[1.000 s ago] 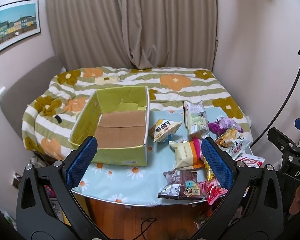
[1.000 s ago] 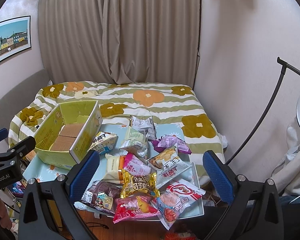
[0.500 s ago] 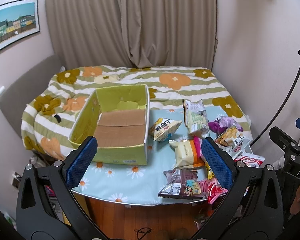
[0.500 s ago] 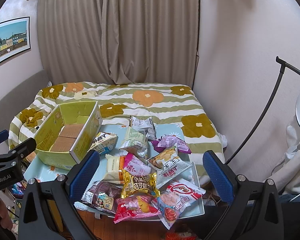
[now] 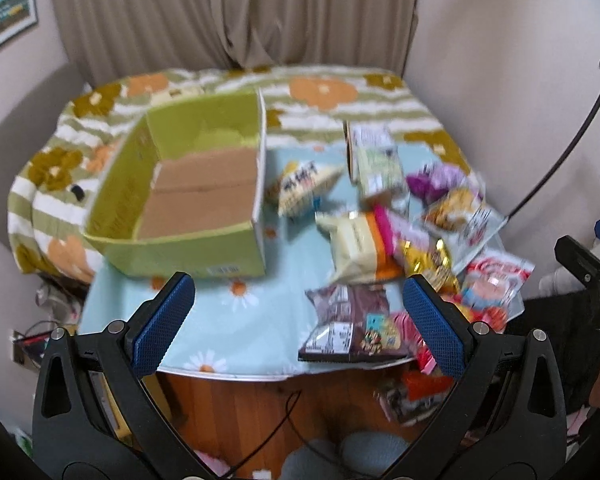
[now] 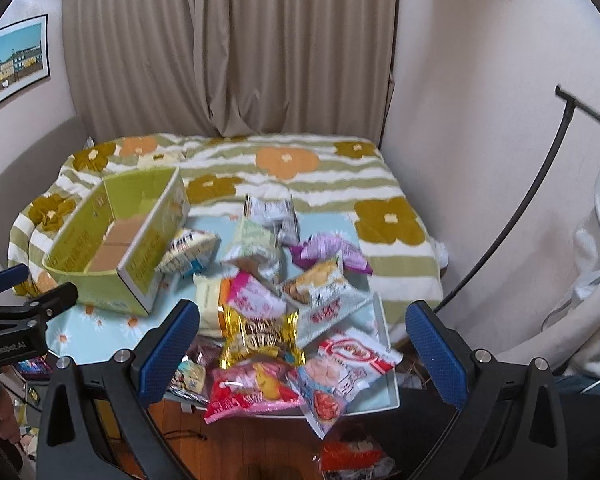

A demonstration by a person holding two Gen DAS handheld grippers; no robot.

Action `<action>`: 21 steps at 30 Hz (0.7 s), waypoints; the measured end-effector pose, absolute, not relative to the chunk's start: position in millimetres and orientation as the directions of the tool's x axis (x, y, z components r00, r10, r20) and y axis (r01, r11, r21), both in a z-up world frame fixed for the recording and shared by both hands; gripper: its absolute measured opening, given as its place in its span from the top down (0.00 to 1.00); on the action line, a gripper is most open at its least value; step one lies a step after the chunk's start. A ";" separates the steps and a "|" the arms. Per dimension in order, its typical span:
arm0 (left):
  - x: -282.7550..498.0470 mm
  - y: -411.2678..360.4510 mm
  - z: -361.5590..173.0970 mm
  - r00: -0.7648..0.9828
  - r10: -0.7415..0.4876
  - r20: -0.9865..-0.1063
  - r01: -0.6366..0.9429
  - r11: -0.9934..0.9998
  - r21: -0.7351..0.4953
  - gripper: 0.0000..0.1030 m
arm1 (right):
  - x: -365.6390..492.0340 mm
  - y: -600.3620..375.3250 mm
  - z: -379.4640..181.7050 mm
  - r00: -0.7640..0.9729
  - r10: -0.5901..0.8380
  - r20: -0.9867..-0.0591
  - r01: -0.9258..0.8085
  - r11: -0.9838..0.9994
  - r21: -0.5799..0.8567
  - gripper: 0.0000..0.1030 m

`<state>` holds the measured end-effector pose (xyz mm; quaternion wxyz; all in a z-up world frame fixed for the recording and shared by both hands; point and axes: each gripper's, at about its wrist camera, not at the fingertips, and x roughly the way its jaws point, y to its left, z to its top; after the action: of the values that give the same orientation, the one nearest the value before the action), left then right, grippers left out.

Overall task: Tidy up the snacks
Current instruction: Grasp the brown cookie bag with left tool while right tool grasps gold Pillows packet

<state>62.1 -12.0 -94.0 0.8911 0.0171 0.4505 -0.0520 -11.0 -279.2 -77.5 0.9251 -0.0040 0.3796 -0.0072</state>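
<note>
Hovering off the table's near edge [image 5: 236,374], my left claw [image 5: 298,322] and right claw [image 6: 302,346] gape, holding nothing; bare cloth lies beside the green box [image 5: 188,248], snack packets [image 6: 260,336] heaped just ahead.

both wrist views look down across the snack table [image 5: 260,320] from its near edge

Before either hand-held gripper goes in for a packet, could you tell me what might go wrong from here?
1. The red-and-white packet and pink packet overhang the table edge; nudging the pile could drop them, as some packets already lie on the floor.
2. The gold packet rests on others, so a grasp may drag its neighbours.
3. The green cardboard box looks light and empty; a bump may shift it.
</note>
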 end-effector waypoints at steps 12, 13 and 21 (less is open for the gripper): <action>99.3 -51.5 -194.7 0.401 -0.090 -0.912 0.130 0.991 -0.040 0.00 | 42.9 -287.2 -165.6 0.558 0.106 -0.823 -0.057 0.994 0.089 0.00; 100.6 -54.5 -200.4 0.388 -0.088 -0.917 0.133 0.990 -0.039 0.00 | 47.3 -287.1 -170.1 0.550 0.116 -0.827 -0.063 0.993 0.097 0.00; 111.1 -73.5 -244.0 0.291 -0.093 -0.952 0.143 0.988 -0.053 0.00 | 80.0 -275.8 -206.0 0.454 0.197 -0.869 -0.111 0.980 0.164 0.00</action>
<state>111.0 -73.5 -244.0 0.8031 0.0211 0.5909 -0.0733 80.0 -275.8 -206.0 0.8517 0.0417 0.5146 0.0904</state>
